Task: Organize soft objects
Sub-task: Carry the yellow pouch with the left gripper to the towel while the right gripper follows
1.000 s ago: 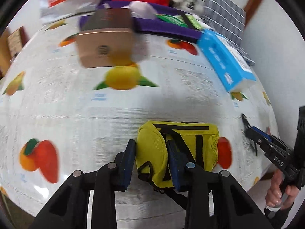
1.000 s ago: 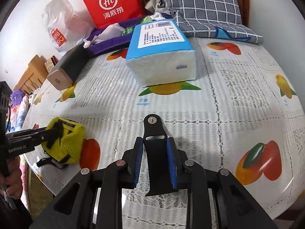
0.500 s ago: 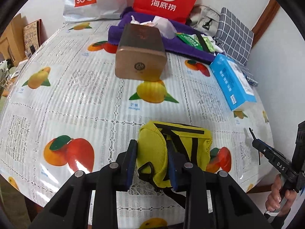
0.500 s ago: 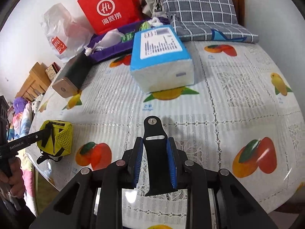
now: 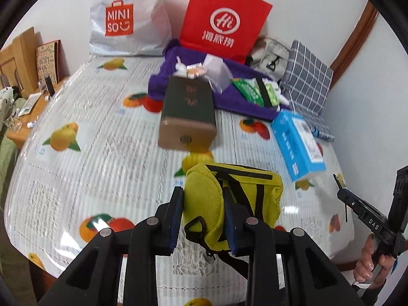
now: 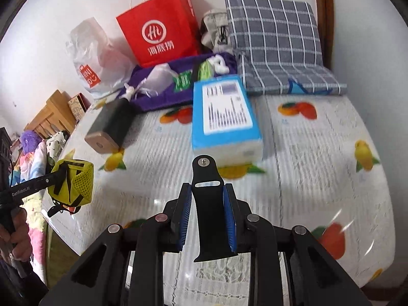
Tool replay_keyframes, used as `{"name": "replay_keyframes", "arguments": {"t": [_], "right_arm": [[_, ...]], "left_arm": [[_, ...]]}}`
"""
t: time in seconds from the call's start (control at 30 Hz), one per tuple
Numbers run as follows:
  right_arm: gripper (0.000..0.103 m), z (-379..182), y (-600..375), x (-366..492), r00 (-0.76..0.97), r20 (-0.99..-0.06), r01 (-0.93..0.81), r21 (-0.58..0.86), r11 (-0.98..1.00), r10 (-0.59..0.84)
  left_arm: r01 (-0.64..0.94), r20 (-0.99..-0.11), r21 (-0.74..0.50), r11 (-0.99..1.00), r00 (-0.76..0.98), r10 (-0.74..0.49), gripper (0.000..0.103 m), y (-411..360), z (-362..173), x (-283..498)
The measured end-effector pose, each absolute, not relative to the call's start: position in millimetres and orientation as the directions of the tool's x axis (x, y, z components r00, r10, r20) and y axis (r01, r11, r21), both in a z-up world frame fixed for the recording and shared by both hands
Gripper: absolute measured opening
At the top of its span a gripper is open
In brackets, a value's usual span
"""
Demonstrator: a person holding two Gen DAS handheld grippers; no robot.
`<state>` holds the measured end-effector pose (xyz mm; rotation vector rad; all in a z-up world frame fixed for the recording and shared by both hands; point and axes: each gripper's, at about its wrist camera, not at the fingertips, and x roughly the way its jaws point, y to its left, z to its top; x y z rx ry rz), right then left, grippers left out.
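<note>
From the left wrist, the left gripper (image 5: pixel 204 214) is clamped on a yellow pouch (image 5: pixel 229 201) with black straps, and compared with a second ago the pouch hangs higher above the fruit-print table (image 5: pixel 102 158), so more of the far end shows: the white Miniso bag (image 5: pixel 125 23) and the red paper bag (image 5: pixel 224 23) against the wall. A dark box with a tan end (image 5: pixel 187 117) lies ahead of the pouch, a blue tissue pack (image 5: pixel 298 142) to its right. Behind them an open purple bag (image 5: pixel 244 102) holds green packets and crumpled clear plastic. The right gripper (image 5: pixel 341 188) enters at the right edge. From the right wrist, the right gripper (image 6: pixel 207 216) is closed on a black strap piece (image 6: pixel 207 204) with a metal stud at its tip; it too has risen off the table (image 6: pixel 318 158) since the earlier frame. The blue tissue pack (image 6: pixel 224 117) lies just ahead, a grey checked cushion (image 6: pixel 275 43) behind it. At the left, the left gripper (image 6: pixel 58 176) carries the yellow pouch (image 6: pixel 74 186) beyond the table's edge.
</note>
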<state>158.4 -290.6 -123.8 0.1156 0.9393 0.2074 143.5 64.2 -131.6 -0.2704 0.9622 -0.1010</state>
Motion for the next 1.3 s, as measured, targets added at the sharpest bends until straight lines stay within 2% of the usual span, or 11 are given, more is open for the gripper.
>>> {"name": "replay_keyframes", "arguments": {"t": [0.53, 1.3], "right_arm": [[0.025, -61, -289, 217, 0.652, -0.724, -0.174, 0.143, 0.974, 0.223], [0.025, -43, -264, 311, 0.691, -0.685, -0.207, 0.12, 0.971, 0.232]], "left_arm": [[-0.02, -0.742, -0.256, 0.966, 0.644, -0.184, 0.028, 67, -77, 195], [0.008, -0.708, -0.234, 0.972, 0.683, -0.176, 0.028, 61, -46, 300]]}}
